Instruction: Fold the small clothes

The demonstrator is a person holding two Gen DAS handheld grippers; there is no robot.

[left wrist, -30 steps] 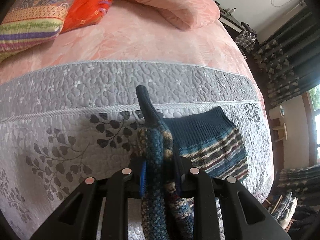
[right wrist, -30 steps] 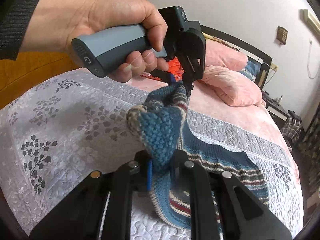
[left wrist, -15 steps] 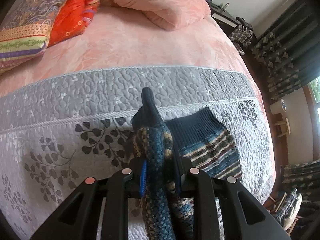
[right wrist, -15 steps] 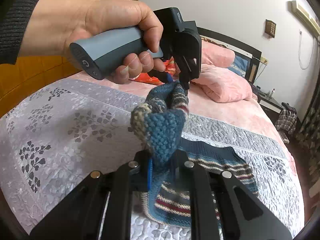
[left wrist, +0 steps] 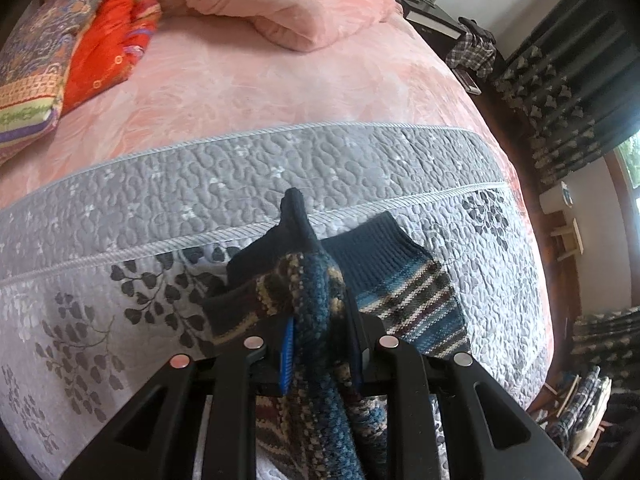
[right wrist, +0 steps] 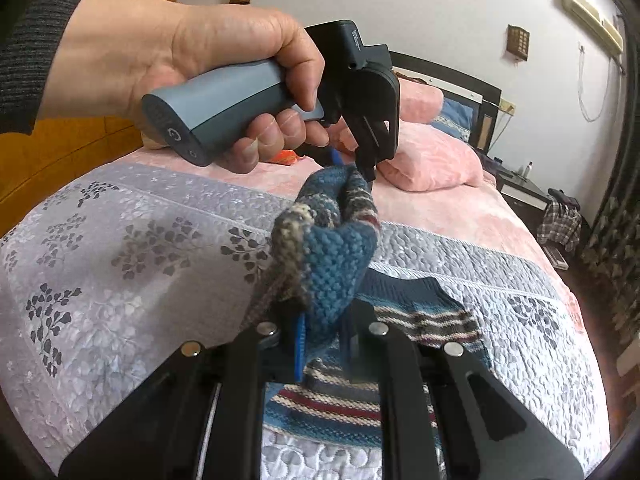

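Closest to me, the right hand-held gripper (right wrist: 324, 344) is closed tight on a bunched corner of the striped knit garment (right wrist: 332, 276), and the left hand-held gripper (left wrist: 320, 344) is clamped just as firmly on another part of the same edge. Between them that edge hangs lifted off the bed, while the rest of the garment, with its dark ribbed band, lies flat on the grey quilted bedspread (left wrist: 120, 240). To fold it well, I'd say both pinches should travel together, level and a little apart, so the raised edge lands square over the ribbed band without dragging the lower layer. Beyond lie a pink pillow (left wrist: 288, 4) and an orange cushion (left wrist: 116, 36).
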